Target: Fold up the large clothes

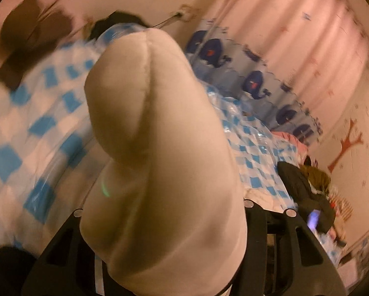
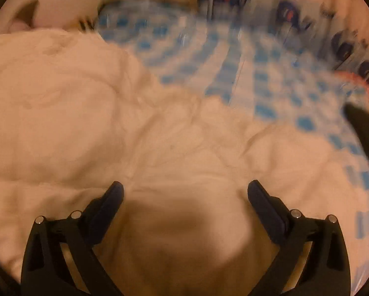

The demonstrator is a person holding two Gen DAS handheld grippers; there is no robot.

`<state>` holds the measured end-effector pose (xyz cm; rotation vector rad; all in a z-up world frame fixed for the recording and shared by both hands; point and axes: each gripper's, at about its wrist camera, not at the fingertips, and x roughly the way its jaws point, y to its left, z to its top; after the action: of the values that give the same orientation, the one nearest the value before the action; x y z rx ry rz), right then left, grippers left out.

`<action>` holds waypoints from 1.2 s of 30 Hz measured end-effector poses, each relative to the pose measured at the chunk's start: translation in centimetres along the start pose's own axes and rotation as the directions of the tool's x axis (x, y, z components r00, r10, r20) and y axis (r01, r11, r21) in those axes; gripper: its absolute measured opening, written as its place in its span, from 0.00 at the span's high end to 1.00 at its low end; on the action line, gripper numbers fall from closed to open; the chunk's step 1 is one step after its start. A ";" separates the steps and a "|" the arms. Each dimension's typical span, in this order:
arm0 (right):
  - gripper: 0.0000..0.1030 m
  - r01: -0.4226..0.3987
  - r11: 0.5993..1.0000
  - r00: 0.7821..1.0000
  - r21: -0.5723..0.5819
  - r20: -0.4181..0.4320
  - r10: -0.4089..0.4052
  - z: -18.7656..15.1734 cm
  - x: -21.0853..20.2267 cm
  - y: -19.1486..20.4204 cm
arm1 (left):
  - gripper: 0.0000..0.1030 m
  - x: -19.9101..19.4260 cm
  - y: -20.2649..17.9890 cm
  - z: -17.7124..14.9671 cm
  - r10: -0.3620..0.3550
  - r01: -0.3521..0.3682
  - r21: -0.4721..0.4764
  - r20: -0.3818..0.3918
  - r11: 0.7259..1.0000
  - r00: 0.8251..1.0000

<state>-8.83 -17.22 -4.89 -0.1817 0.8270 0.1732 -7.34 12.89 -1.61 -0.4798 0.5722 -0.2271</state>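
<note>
- Landmark: the blue-and-white checked sheet [image 1: 24, 113] that covers the bed; all places below are given against it.
- Task item: one large cream padded garment [image 2: 110, 113]. In the right wrist view most of it lies spread on the checked sheet, rumpled, covering the near and left part; bare sheet shows beyond it and to its right.
- My left gripper [image 1: 164, 222]: a thick fold of the same garment fills the space between its fingers and stands up from them, clear of the checked sheet. The fingertips are hidden by the cloth, so I judge rather than see that the jaws are closed on the fold, held partly apart by its bulk.
- My right gripper [image 2: 185, 194]: jaws spread wide, nothing between them, pointing down at the garment where it lies on the checked sheet. Whether the tips touch the cloth I cannot tell.
- Step in hand, as I judge it: one edge or sleeve is raised, to be carried over the body of the garment.
- Next move calls for: the right gripper to pin or take the cloth below it, while the left lays its fold across flat.
- Risk: the bulky padding may slip or bunch.
- Both views are blurred; finer detail is not reportable.
</note>
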 end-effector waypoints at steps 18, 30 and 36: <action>0.07 -0.700 0.365 0.681 0.614 0.417 0.602 -8.8 -7.6 -22.3 | 0.58 5.7 -20.4 -6.1 -0.079 0.128 0.460 -0.123 0.879 0.989; 0.07 -0.746 -0.024 0.487 0.665 0.571 0.661 -11.9 -3.3 -29.1 | 0.57 8.4 -30.3 -19.6 0.057 0.063 0.821 -0.116 0.567 0.992; 0.07 -0.805 0.249 0.574 0.538 0.602 0.555 -8.0 -9.2 -32.2 | 0.40 8.7 -32.1 -24.7 0.115 -0.009 0.941 -0.032 0.339 0.993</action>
<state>-13.43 -51.06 -0.41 1.1050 0.5510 0.6605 -16.68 -26.99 -7.94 0.7395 0.4496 -0.4710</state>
